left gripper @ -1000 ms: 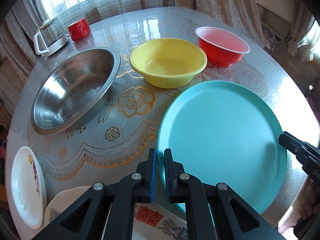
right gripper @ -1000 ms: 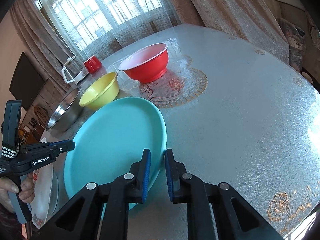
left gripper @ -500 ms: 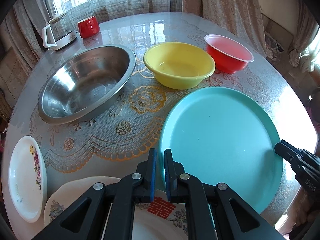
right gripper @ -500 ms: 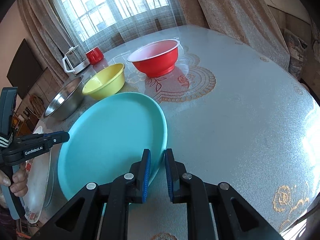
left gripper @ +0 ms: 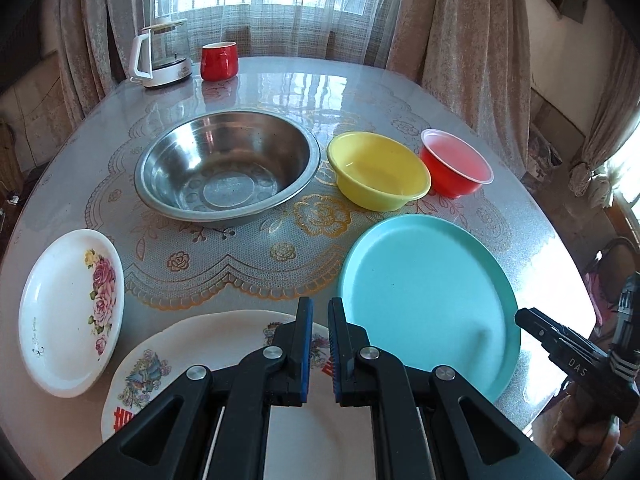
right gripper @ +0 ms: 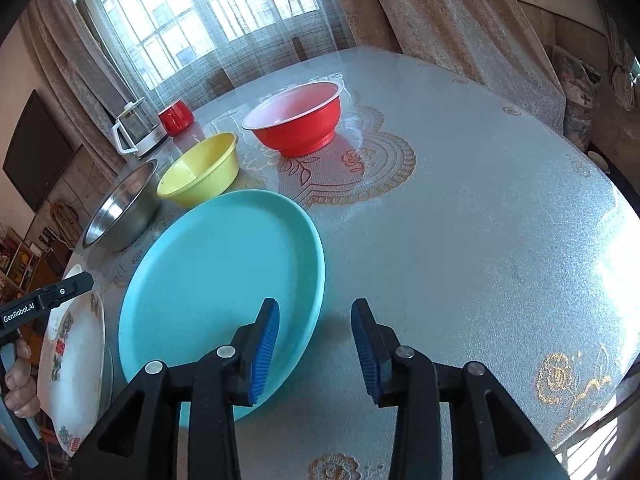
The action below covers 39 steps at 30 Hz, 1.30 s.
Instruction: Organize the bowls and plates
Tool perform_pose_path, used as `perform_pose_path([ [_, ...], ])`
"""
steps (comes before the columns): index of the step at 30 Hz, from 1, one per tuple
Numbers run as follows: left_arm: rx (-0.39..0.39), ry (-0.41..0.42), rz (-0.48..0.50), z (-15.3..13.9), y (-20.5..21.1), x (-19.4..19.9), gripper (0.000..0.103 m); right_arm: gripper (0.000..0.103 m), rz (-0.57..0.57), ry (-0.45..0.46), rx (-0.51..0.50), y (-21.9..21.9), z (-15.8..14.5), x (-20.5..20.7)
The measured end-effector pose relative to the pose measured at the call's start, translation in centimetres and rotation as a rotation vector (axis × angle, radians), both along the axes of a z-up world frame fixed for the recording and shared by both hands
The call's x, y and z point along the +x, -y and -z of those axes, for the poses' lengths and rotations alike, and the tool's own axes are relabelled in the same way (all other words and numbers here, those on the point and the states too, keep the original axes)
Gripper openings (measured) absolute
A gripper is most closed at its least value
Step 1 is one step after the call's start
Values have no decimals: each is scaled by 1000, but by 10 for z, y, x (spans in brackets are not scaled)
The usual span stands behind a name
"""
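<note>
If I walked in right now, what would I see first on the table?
Probably the big turquoise plate lying flat near the front edge, with the right gripper opening over its rim. Behind it stand three bowls in a row: a shiny steel bowl, a yellow bowl and a red bowl. Two flowery white plates lie by the shut left gripper.

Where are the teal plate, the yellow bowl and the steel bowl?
teal plate [left gripper: 424, 300], left wrist view, on its flat centre.
yellow bowl [left gripper: 380, 168], left wrist view, on its inner floor.
steel bowl [left gripper: 228, 188], left wrist view, on its inner base.
</note>
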<state>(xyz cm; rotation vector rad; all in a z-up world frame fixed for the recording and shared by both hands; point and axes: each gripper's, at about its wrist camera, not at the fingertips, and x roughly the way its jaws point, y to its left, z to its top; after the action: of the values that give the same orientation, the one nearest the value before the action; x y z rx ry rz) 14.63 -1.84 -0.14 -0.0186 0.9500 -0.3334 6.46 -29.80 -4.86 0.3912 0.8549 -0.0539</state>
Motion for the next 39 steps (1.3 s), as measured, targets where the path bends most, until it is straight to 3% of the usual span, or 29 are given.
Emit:
perform_pose_path([
  [9,-93,82,-77,-7,-46,-21,8,39,-65,42,-6,-18,-22,6],
  [13,-81,143,-154,-8,-78,-31,9,39,-177,58,66,-40,-34,17],
  [18,-122,178,-275,-7,-131,-41,9,39,-353,59,179,-82,-47,36],
  [21,-161,160,-321,-5,-164,-44,9,39,-447,45,228,-116,-53,51],
  [27,-149,102,-450,8,-219,-46,9,39,-578,-29,291,-188,-52,85],
  [34,-203,86,-510,22,-260,-45,9,39,-631,-100,310,-251,-40,124],
  [39,-257,92,-519,28,-276,-40,9,33,-627,-158,315,-285,-25,145],
])
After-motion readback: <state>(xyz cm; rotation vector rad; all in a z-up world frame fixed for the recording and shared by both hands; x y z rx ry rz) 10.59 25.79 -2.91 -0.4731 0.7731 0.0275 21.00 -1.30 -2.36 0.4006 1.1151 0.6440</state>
